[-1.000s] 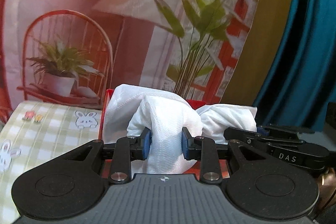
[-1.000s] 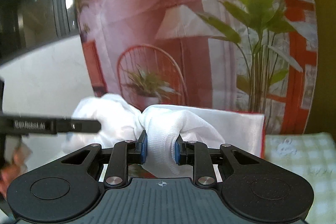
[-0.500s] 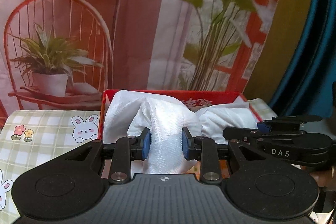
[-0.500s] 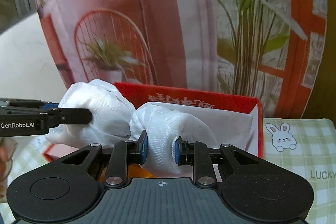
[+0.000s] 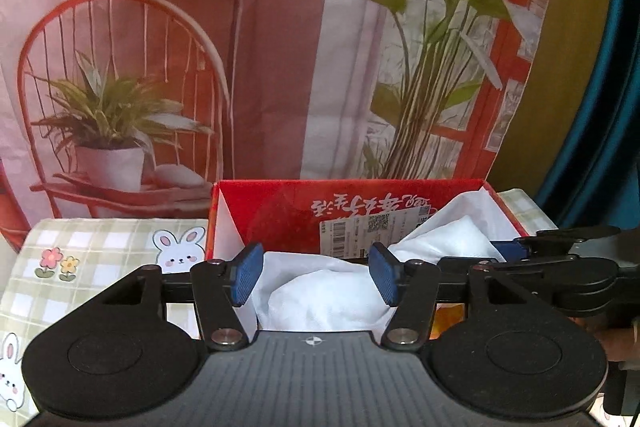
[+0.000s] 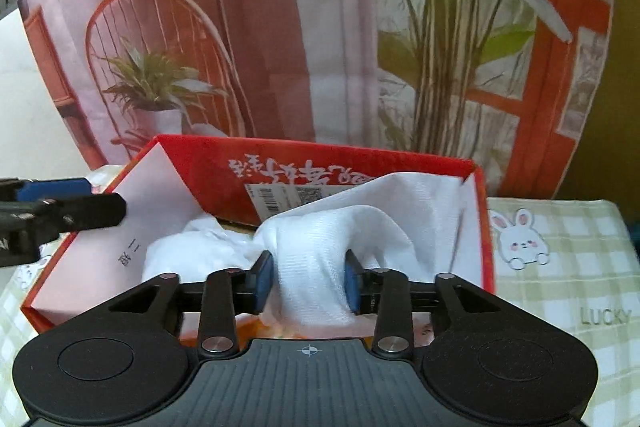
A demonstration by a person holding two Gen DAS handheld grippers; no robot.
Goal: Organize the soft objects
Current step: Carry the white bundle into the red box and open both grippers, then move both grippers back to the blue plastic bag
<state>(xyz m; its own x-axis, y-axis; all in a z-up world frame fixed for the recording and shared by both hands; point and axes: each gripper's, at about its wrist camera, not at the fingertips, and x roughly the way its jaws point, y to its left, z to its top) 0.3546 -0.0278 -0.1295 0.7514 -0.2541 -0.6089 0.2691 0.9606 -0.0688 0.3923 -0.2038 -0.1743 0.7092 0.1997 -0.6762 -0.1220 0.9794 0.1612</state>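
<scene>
A white soft cloth (image 5: 328, 297) lies bunched inside an open red cardboard box (image 5: 280, 211). My left gripper (image 5: 316, 277) is open, its blue pads apart above the cloth's left end. My right gripper (image 6: 308, 277) is shut on the cloth (image 6: 316, 251) at its right end, low inside the red box (image 6: 208, 163). The right gripper also shows at the right of the left wrist view (image 5: 560, 263); the left gripper shows at the left of the right wrist view (image 6: 60, 211).
The box stands on a green checked tablecloth with rabbit prints (image 5: 100, 251), also seen in the right wrist view (image 6: 560, 267). A printed backdrop with a chair and plants (image 5: 280, 67) hangs just behind the box. A teal curtain (image 5: 600, 107) hangs at the right.
Both grippers lowered the cloth into the red box. My left gripper opened and let go of the cloth; the right gripper still grips it.
</scene>
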